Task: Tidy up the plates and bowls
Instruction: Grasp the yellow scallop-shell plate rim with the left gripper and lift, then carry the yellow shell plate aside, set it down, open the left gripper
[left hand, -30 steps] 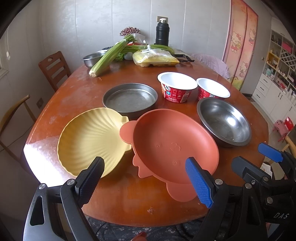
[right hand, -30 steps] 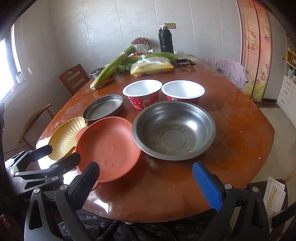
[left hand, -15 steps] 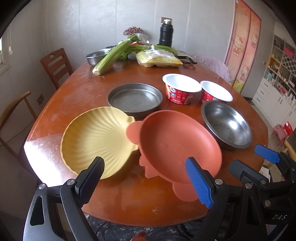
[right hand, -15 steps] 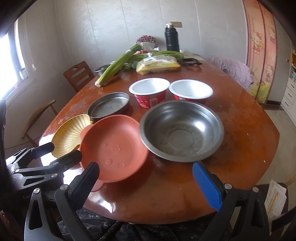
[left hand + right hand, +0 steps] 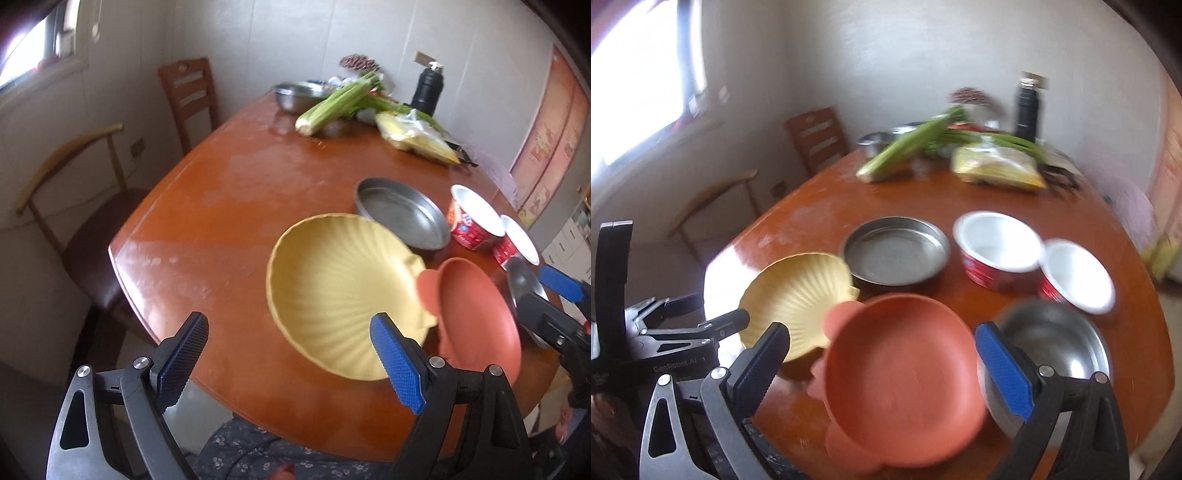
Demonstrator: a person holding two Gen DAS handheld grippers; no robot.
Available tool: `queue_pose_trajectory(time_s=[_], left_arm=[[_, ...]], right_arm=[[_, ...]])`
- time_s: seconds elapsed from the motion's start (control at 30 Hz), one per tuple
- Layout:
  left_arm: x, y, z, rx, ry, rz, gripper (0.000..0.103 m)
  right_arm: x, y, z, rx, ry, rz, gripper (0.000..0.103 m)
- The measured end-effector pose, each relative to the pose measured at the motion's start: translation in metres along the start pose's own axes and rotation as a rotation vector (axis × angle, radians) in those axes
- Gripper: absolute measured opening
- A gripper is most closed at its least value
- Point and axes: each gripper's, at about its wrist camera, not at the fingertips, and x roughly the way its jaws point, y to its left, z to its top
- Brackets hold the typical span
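Room: pale walls, a window at the left, two wooden chairs [image 5: 188, 96] beside a brown wooden table [image 5: 236, 192].
Far edge of the table: celery [image 5: 338, 101], a yellow bag [image 5: 413, 138], a black flask [image 5: 428, 88] and a small steel bowl [image 5: 295, 96].
Near edge: yellow shell plate [image 5: 336, 291] with the terracotta plate [image 5: 905, 369] just beside it, their rims meeting or overlapping; which lies on top I cannot tell.
Behind them: flat steel pan [image 5: 895, 254], then two red paper bowls [image 5: 999, 245] side by side.
Near right corner: large steel bowl [image 5: 1056, 343], close to the terracotta plate.
Left gripper [image 5: 291, 362]: jaws wide apart, holding nothing, hanging over the near edge in front of the yellow shell plate.
Right gripper [image 5: 882, 365]: jaws wide apart, empty, framing the terracotta plate.
Risk: both views are blurred, so the tools seem to be swinging; a hasty grab at a shallow rim could slip, or push a plate off the near edge.
Risk: the touching rims may drag the neighbouring plate along when one is lifted.
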Motion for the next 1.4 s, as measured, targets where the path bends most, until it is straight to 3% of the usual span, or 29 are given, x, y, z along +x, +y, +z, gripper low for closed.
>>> queue_pose_trajectory(time_s=[0.17,0.47,0.83,1.13,1.4], left_arm=[[0.018,0.014,0.001,-0.033,0.036,-0.007,0.090],[0.041,0.010,0.008,-0.024,0.070,-0.025,0.090],[0.051,0.004,0.012,-0.027,0.086,-0.005,0.088],[0.051,-0.001,0.012,-0.022,0.099,-0.046,0.046],[0.050,0.017,0.022,-0.107,0.088,-0.043,0.044]], right_arm=[[0.050,0.018,0.026,-0.021,0.113,0.119,0.091],[0.110,0.037,0.037,-0.112,0.229,0.068,0.070],[0.142,0.040,0.034,-0.140,0.299,0.092,0.041],[0.141,0.041,0.032,-0.132,0.302,0.108,0.038],[0.139,0.049,0.036,-0.105,0.308,0.141,0.038]])
